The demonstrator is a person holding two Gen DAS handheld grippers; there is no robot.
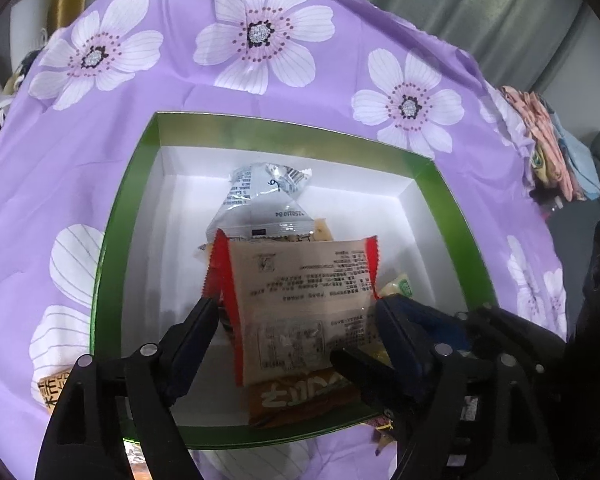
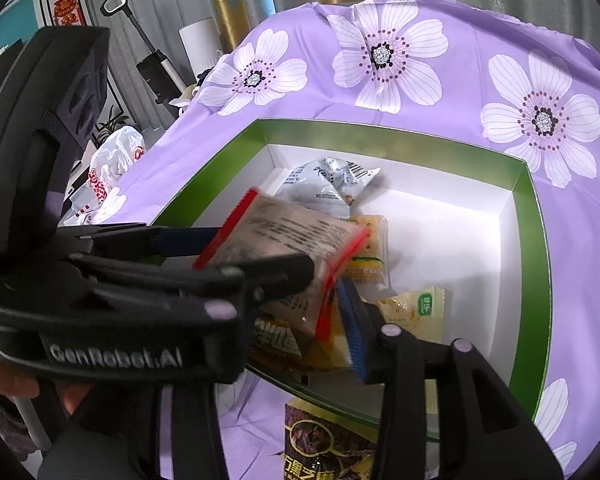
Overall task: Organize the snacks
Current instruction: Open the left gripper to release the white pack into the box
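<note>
A green box with a white inside point(image 1: 140, 184) lies on the purple flowered cloth; it also shows in the right wrist view point(image 2: 528, 216). My left gripper point(image 1: 296, 312) is over the box, its fingers spread to either side of a beige snack packet with red ends point(image 1: 300, 300); whether they touch it is unclear. The packet is blurred in the right wrist view point(image 2: 284, 236). In the box lie a silver packet point(image 1: 260, 196), a brown packet point(image 1: 300, 396) and yellow packets point(image 2: 416, 308). My right gripper's blue-padded finger point(image 2: 356, 340) is at the box's near edge; its other finger is hidden.
A dark purple and gold snack packet point(image 2: 324, 444) lies on the cloth in front of the box. Another orange packet point(image 1: 54, 390) lies at the box's left. Folded clothes point(image 1: 548, 148) sit off the table's right edge. A plastic bag point(image 2: 112, 168) is at the left.
</note>
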